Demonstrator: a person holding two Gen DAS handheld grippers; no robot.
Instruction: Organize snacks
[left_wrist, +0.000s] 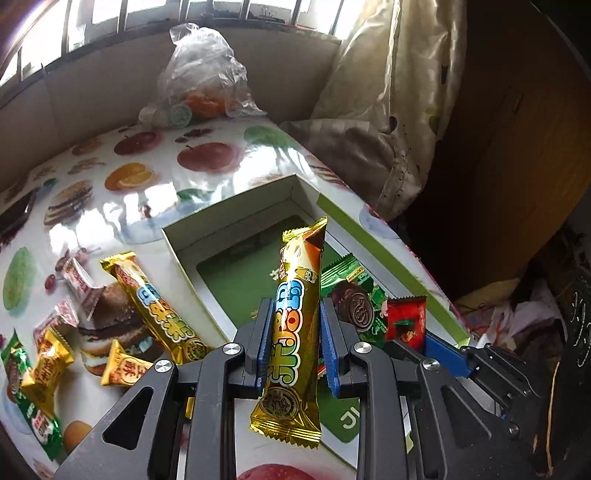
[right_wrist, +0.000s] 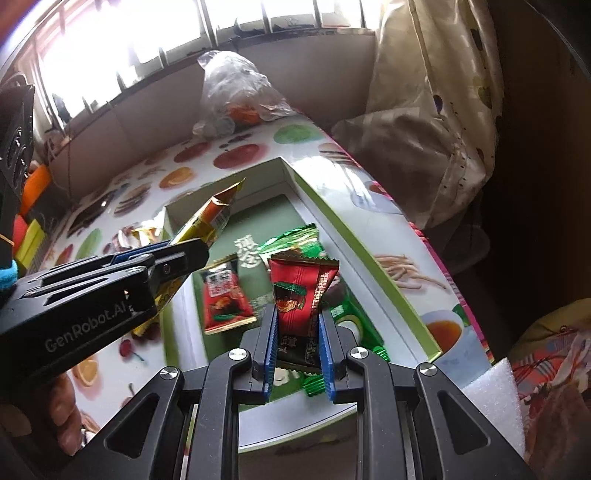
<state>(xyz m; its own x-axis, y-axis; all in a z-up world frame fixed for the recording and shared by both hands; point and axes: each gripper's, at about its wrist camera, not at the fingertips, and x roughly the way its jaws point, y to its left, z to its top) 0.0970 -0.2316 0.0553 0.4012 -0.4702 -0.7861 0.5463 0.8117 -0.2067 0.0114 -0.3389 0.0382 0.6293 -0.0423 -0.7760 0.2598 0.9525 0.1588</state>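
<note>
Snacks are in both your tools. Your left gripper (left_wrist: 293, 339) is clamped around the middle of a long gold foil snack bar (left_wrist: 295, 325), which stands upright at centre frame over the shallow white cardboard box with green lining (left_wrist: 177, 243), so it seems poised to go in. Your right gripper (right_wrist: 297, 345) pinches a small red-and-black candy packet (right_wrist: 301, 295) above the box's near end, where a red sachet (right_wrist: 223, 299) and green wrapper (right_wrist: 291, 245) already lie. More loose gold-wrapped sweets (left_wrist: 48, 369) wait on the fruit-printed tablecloth (left_wrist: 147, 177) at lower left.

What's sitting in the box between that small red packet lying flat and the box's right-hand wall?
A green wrapper, partly hidden behind the red packet held by the right gripper; the right wrist view shows it.
</note>
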